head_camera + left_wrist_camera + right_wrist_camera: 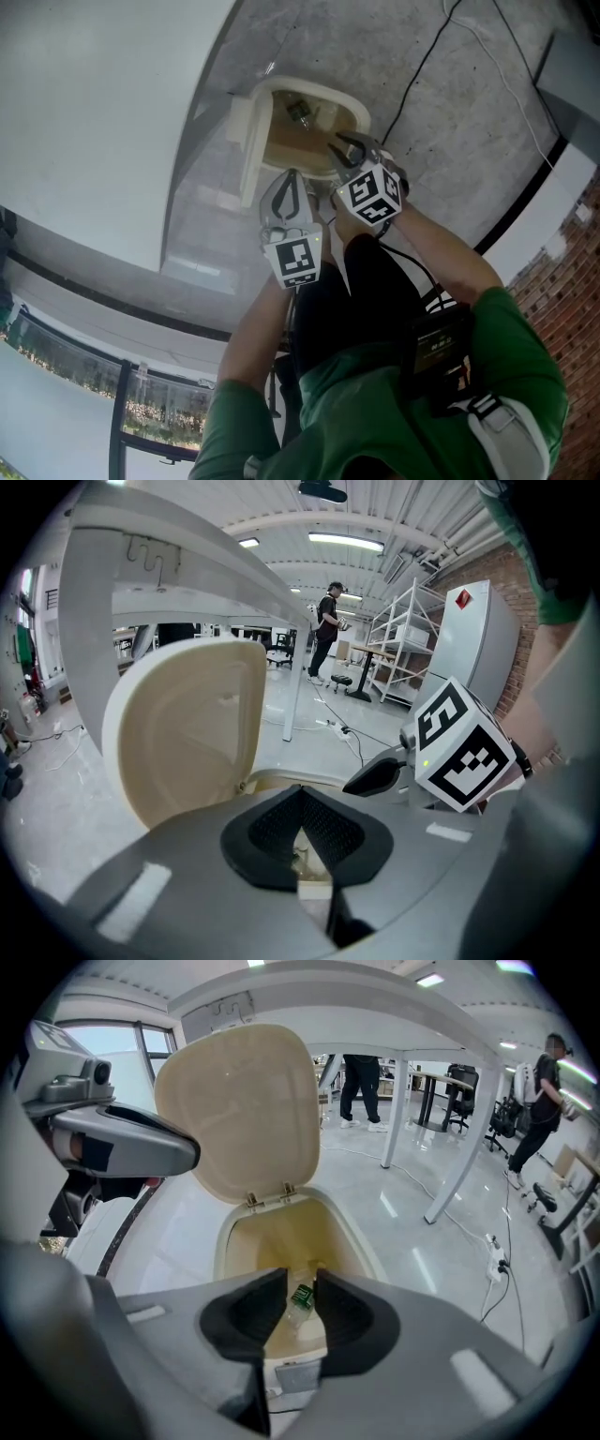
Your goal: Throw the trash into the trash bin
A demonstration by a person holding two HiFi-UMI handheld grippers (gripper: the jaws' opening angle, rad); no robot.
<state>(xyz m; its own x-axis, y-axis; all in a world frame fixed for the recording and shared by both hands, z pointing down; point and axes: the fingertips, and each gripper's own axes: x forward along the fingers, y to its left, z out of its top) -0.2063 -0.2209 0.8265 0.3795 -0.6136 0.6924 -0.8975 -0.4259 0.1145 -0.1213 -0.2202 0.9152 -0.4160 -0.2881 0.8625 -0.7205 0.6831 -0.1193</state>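
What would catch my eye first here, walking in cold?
The cream bin on the floor stands out, its lid tipped up and a green-labelled bottle lying inside. Just above it hover two hand-held grippers: the left gripper with jaws together, the right gripper with jaws apart and empty.

The plastic bottle (301, 1299) in the trash bin (358, 1230) is partly hidden behind the right gripper's (300, 1279) jaws (green label too small to read). The left gripper's (302, 794) body hides most of the bin's mouth from its camera.
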